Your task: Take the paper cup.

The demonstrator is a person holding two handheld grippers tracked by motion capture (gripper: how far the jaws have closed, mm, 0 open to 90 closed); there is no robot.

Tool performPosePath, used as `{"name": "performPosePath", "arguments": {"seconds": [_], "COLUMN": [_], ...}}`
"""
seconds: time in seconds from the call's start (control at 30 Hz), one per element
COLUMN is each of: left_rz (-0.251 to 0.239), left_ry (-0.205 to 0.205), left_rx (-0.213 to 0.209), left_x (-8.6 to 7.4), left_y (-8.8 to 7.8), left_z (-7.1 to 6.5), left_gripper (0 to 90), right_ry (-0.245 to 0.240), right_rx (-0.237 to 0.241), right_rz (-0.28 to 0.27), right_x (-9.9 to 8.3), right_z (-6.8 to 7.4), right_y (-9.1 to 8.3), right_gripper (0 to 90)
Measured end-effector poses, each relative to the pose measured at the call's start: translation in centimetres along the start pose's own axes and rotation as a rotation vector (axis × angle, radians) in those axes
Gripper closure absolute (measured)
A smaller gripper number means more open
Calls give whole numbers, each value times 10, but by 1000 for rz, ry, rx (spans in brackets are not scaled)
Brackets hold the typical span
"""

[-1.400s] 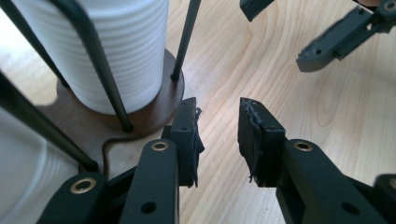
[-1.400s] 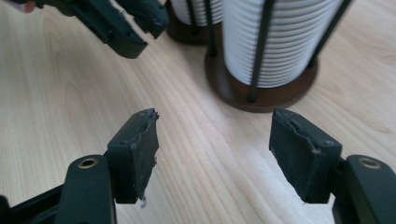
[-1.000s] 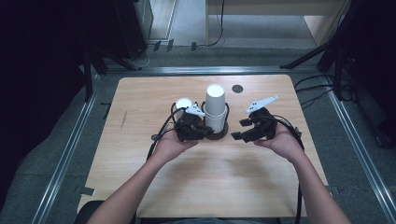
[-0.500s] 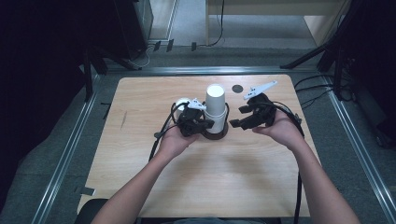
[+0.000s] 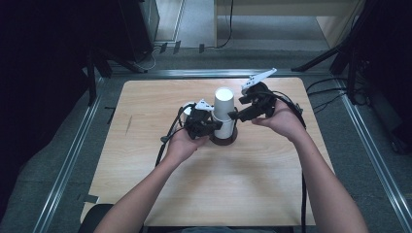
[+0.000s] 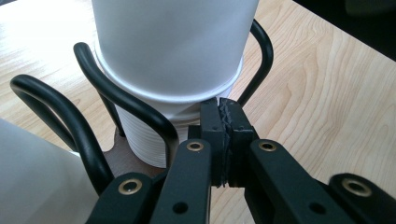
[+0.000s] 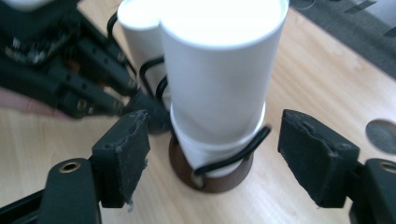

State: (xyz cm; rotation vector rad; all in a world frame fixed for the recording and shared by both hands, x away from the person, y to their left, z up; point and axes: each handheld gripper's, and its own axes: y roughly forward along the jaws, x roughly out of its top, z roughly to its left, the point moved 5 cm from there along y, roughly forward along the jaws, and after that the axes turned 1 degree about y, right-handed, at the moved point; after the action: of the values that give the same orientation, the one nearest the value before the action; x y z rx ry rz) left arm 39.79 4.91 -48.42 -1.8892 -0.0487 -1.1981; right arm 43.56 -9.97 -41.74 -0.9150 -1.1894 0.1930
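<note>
A stack of upside-down white paper cups (image 5: 223, 109) stands in a black wire holder (image 6: 126, 100) on a round brown base (image 7: 212, 179) at the table's middle. My left gripper (image 5: 213, 127) is at the holder's left side. It is shut, its pads (image 6: 224, 126) pressed together just under a cup rim beside a wire loop, and I see nothing between them. My right gripper (image 5: 236, 114) is raised at the stack's right. Its jaws have just been opening and stand wide on either side of the cup stack (image 7: 219, 79), with the pads (image 7: 123, 149) clear of it.
A second white cup (image 5: 187, 109) stands just left of the left gripper. A dark flat disc (image 7: 383, 135) lies on the wooden table (image 5: 243, 194) near the holder. Metal rails (image 5: 68, 160) frame the tabletop, and cables trail from both grippers.
My right gripper has risen and moved toward the far side, closing in on the upper cup, and its jaws have spread wider. The left gripper has stayed by the holder.
</note>
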Motion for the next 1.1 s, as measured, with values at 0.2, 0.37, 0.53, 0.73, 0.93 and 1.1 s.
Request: {"name": "performPosePath", "arguments": {"seconds": [0.2, 0.37, 0.53, 0.73, 0.93, 1.1], "left_rz": [-2, 3, 8, 8, 8, -2], "left_ry": [4, 13, 17, 20, 30, 18], "left_rx": [2, 5, 9, 8, 6, -3], "left_x": [1, 0, 0, -1, -2, -2], "left_y": [1, 2, 3, 3, 4, 4], "left_z": [-2, -2, -3, -3, -4, -4], "left_gripper": [893, 891, 882, 878, 862, 858], "right_ry": [-1, -12, 0, 2, -26, -36], "right_rx": [3, -8, -29, -36, -30, -34], "right_rz": [-11, 24, 47, 57, 74, 77], "right_x": [23, 35, 40, 41, 42, 46], "right_z": [0, 4, 4, 1, 1, 2], "right_y": [8, 22, 31, 31, 30, 25], "right_gripper": [198, 178, 225, 300, 307, 316]}}
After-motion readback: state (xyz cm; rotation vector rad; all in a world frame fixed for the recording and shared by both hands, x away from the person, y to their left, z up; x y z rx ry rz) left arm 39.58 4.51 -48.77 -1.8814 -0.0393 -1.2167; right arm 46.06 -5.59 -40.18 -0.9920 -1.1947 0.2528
